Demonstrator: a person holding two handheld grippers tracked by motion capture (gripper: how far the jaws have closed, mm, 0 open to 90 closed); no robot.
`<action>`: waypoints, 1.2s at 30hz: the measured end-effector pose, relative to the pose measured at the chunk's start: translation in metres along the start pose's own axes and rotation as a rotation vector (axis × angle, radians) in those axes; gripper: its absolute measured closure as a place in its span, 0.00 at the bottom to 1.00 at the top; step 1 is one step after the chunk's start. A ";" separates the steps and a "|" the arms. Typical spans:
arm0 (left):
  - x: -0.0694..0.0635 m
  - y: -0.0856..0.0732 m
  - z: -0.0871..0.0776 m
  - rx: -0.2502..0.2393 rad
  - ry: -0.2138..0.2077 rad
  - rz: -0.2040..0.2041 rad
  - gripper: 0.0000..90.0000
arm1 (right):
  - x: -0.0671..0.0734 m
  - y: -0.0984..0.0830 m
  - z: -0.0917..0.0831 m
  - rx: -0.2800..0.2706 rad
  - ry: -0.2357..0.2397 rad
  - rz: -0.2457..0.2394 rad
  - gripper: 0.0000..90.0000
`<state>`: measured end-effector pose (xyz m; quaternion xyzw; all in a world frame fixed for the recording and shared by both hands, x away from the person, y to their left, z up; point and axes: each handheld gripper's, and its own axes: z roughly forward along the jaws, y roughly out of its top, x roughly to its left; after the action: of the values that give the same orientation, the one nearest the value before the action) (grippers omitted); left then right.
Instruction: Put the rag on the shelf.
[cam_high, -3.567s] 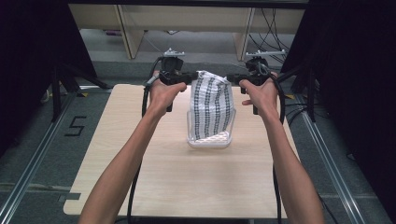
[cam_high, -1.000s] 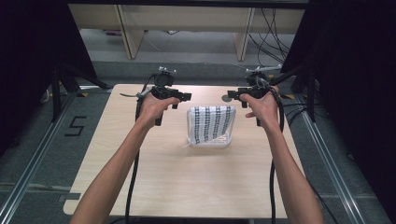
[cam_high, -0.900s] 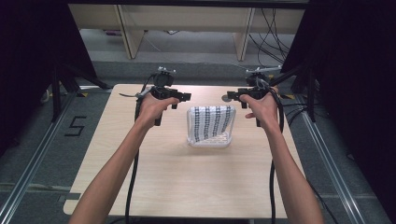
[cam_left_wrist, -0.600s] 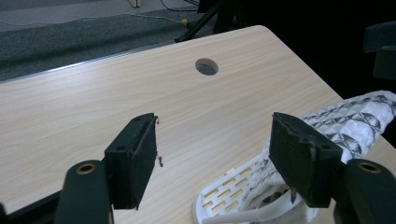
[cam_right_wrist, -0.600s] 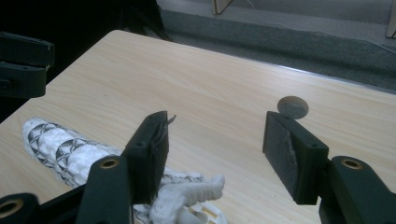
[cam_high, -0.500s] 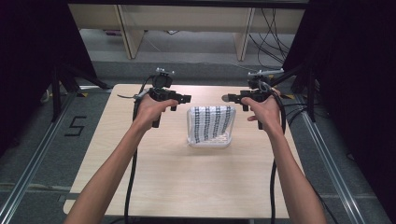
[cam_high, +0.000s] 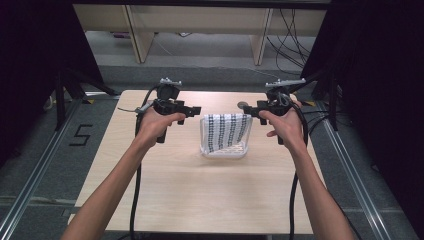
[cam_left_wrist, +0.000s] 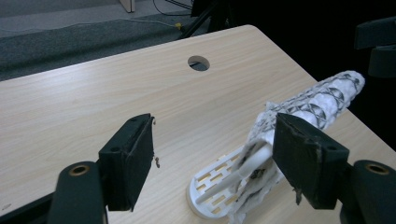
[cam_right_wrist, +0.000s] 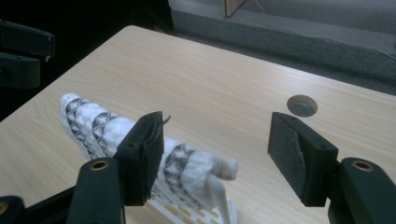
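A white slotted basket (cam_high: 224, 149) stands on the middle of the table, with a black-and-white patterned cloth (cam_high: 229, 129) draped over its far rim. My left gripper (cam_high: 195, 110) hovers just left of it, and my right gripper (cam_high: 249, 109) just right, both pointing inward. In the left gripper view the left gripper (cam_left_wrist: 215, 163) is open, the basket (cam_left_wrist: 219, 186) and cloth (cam_left_wrist: 322, 100) lying low between and beyond its jaws. In the right gripper view the right gripper (cam_right_wrist: 219, 156) is open above the cloth (cam_right_wrist: 93, 123), touching nothing.
The light wooden table (cam_high: 200, 190) has a round cable hole (cam_high: 242, 105) behind the basket, also the hole (cam_left_wrist: 198, 62) and the hole (cam_right_wrist: 302, 105). Black curtains flank both sides. Cables trail from each gripper toward the near edge.
3.6 s ago both grippers held the cloth up over the basket. The cloth now lies let go on the basket, and both grippers have drawn apart to its sides.
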<state>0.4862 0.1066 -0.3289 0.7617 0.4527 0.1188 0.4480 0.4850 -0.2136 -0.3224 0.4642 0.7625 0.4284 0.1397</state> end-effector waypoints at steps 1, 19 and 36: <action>-0.001 -0.001 -0.001 -0.006 0.003 0.000 0.32 | 0.000 -0.001 -0.001 -0.002 -0.001 -0.032 0.41; -0.019 -0.021 -0.022 -0.026 -0.047 0.052 0.31 | 0.015 -0.020 -0.024 -0.027 0.031 -0.061 0.37; -0.025 -0.046 -0.033 -0.022 -0.080 0.084 0.29 | 0.027 -0.039 -0.032 -0.036 0.063 -0.091 0.34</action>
<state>0.4263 0.1146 -0.3406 0.7792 0.4009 0.1118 0.4686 0.4283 -0.2159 -0.3284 0.4127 0.7791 0.4497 0.1432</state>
